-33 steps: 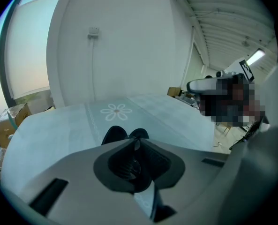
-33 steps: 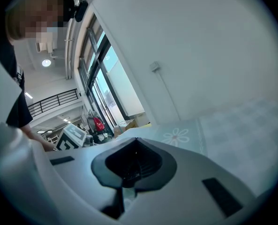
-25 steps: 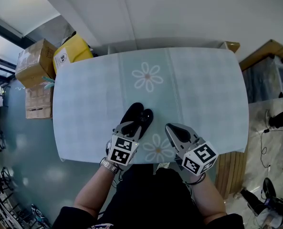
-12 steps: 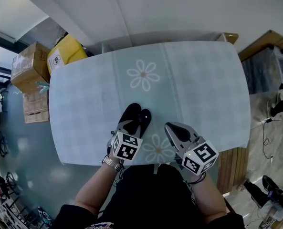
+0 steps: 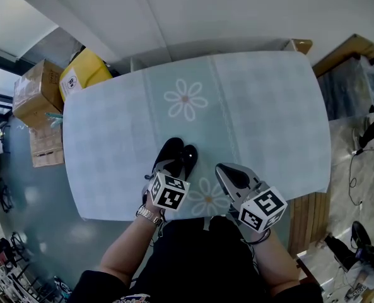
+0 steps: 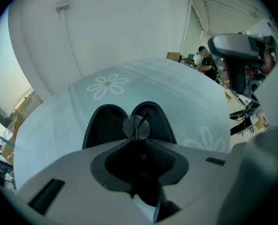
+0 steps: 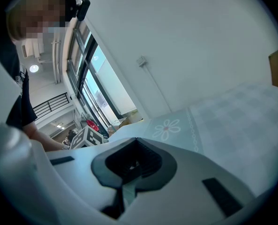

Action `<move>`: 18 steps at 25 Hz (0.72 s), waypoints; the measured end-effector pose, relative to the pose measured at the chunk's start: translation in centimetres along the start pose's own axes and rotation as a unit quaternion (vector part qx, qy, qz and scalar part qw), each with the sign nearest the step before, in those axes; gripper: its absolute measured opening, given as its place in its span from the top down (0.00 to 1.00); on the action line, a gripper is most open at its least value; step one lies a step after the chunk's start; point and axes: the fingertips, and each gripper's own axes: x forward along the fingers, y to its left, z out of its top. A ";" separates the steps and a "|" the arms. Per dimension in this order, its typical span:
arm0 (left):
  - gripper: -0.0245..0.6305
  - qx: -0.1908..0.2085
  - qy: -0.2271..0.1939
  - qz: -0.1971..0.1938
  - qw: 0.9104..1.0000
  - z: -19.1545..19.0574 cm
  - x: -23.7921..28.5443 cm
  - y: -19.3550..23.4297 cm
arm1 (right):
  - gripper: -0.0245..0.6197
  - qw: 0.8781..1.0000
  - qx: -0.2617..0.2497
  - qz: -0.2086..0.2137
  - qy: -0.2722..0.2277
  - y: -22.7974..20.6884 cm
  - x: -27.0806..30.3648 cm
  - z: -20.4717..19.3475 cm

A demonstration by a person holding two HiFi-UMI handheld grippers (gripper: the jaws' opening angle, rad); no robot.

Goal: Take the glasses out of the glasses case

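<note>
Glasses (image 6: pixel 136 125) sit pinched in the left gripper (image 6: pixel 138 138), whose jaws are closed tight on the frame. One round lens and a thin dark arm stand up just past the jaw tips. I cannot tell whether the glasses have come fully clear of the case.

Directly beyond those tips lies the glasses case (image 6: pixel 106 125), black and open, its two hollow halves side by side on the tablecloth (image 5: pixel 111 137). In the head view the left gripper's tips reach over the near end of the case. A watch (image 5: pixel 147 215) shows on the wrist behind the gripper.

Just to the right of the left gripper, a printed daisy (image 5: pixel 207 197) lies between the two tools. On its other side is the right gripper (image 7: pixel 135 143), over the near edge of the table. Its jaws are pressed together with nothing between them. It is apart from the case and the glasses.

Farther out from the left gripper, past the case, a second daisy (image 5: pixel 185 103) marks the middle of the cloth. Beyond the table's far left corner stand a yellow box (image 5: pixel 86 71) and a cardboard box (image 5: pixel 35 90), and a pale wall (image 5: pixel 237 11) rises behind the table.
</note>
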 end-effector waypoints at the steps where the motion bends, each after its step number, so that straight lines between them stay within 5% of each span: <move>1: 0.80 0.000 0.002 0.001 1.000 0.0 0.1 0.0 | 0.93 1.000 0.000 0.000 0.000 0.0 0.0 0.0; 18: 0.86 -0.007 -0.001 0.009 1.000 -0.1 0.0 0.2 | 0.93 1.000 0.011 -0.001 0.002 0.2 -0.6 -0.4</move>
